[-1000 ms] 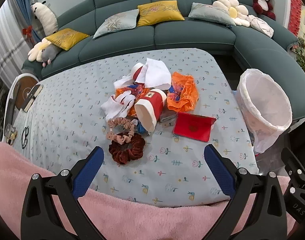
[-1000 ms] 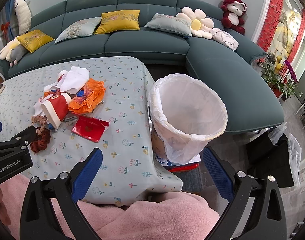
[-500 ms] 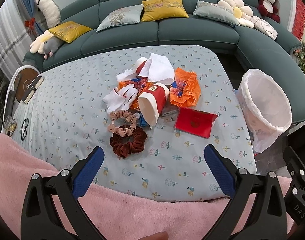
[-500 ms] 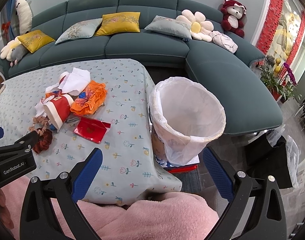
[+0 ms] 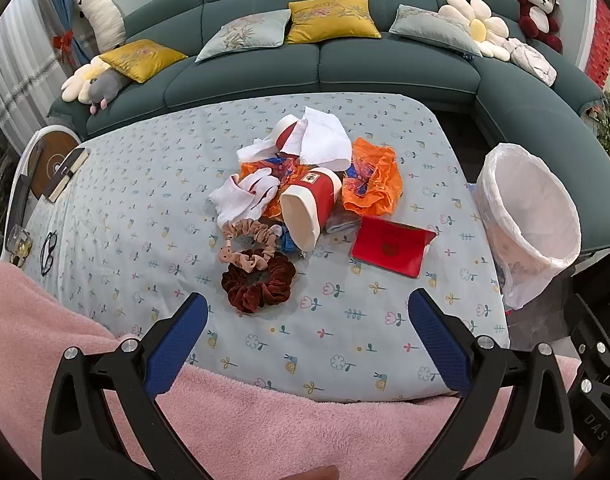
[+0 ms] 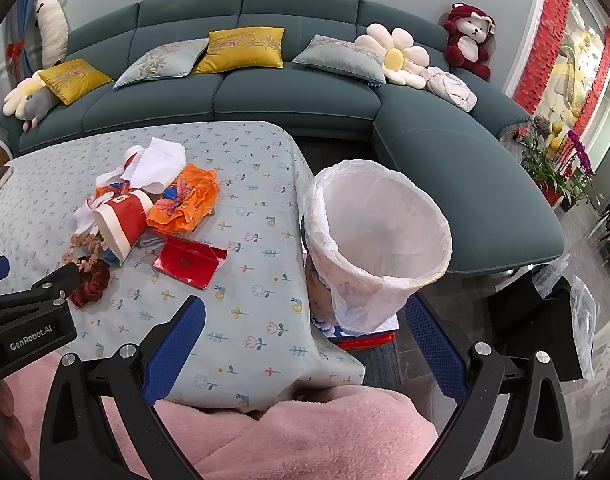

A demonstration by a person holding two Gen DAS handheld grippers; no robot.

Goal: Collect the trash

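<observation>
A pile of trash lies mid-table: a red and white paper cup [image 5: 311, 204] on its side, white tissues [image 5: 323, 144], an orange wrapper [image 5: 371, 184], a red envelope [image 5: 391, 246], and two scrunchies, beige [image 5: 245, 244] and dark red [image 5: 259, 282]. A bin [image 5: 529, 216] lined with a white bag stands off the table's right edge; it also shows in the right wrist view [image 6: 379, 240]. My left gripper [image 5: 307, 344] is open and empty, near the table's front edge, short of the pile. My right gripper [image 6: 305, 344] is open and empty, in front of the bin.
A floral cloth covers the table [image 5: 145, 200]. Glasses [image 5: 49, 248] and a book [image 5: 67, 174] lie at its far left. A teal sofa [image 5: 317, 60] with cushions curves behind and to the right. A pink blanket [image 5: 265, 428] lies below both grippers.
Both views have tilted upward a little, so the pile and bin sit slightly lower in frame. Both grippers stay open and empty.
</observation>
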